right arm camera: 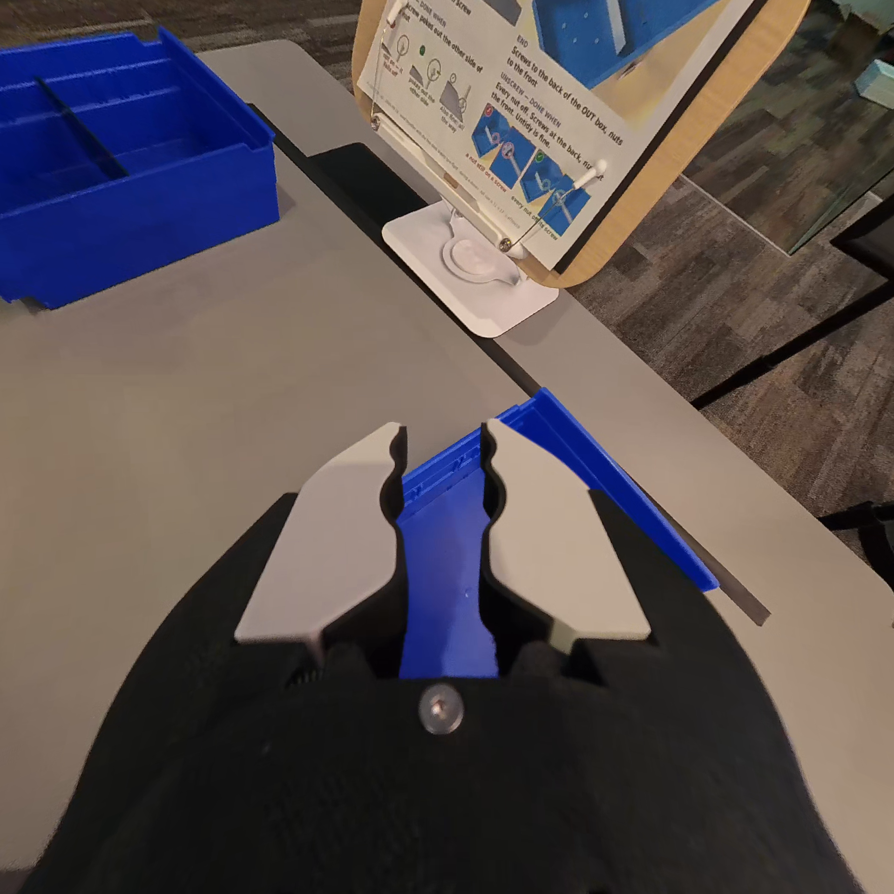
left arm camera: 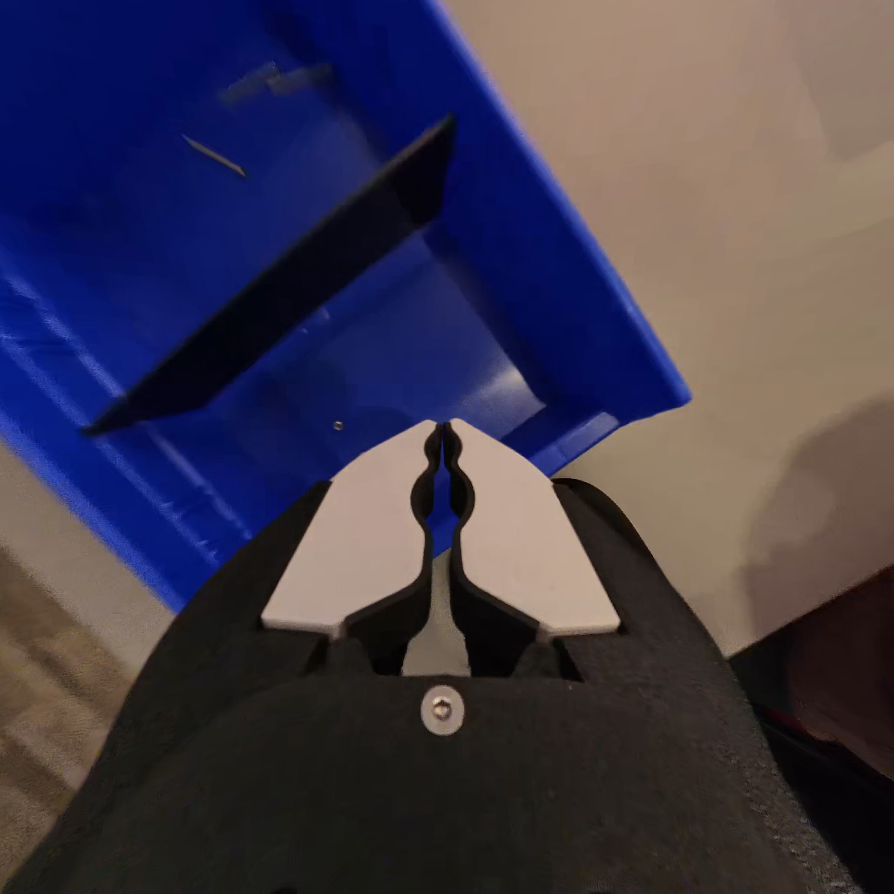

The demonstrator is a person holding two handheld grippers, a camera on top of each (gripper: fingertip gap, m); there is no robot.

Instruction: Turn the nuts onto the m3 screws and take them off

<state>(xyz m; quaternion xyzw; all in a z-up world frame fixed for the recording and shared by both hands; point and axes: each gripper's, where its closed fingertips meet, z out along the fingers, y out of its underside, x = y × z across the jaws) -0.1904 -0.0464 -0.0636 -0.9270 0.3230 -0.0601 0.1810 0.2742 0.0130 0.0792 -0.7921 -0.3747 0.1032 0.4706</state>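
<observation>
In the left wrist view a blue bin (left arm camera: 556,271) with a black divider (left arm camera: 271,300) lies under my left gripper (left arm camera: 443,426). Its fingertips meet over the bin's near compartment, and nothing shows between them. A small nut (left arm camera: 338,425) lies on the bin floor just left of the tips. A thin screw (left arm camera: 213,156) lies in the far compartment, with blurred metal parts (left arm camera: 275,80) behind it. My right gripper (right arm camera: 444,430) is open with nothing between its fingers, above a second blue bin (right arm camera: 445,556) at the table's right edge.
Another blue bin with a black divider (right arm camera: 121,145) stands at the far left of the grey table (right arm camera: 242,363). An instruction board (right arm camera: 556,96) on a white stand (right arm camera: 474,285) is at the back. Carpet floor (right arm camera: 774,290) lies beyond the table's right edge. Across from one pair of fingers to the other is roughly 50 cm. The small nut (left arm camera: 338,425) sits 12 cm or so from the ends of my left fingers.
</observation>
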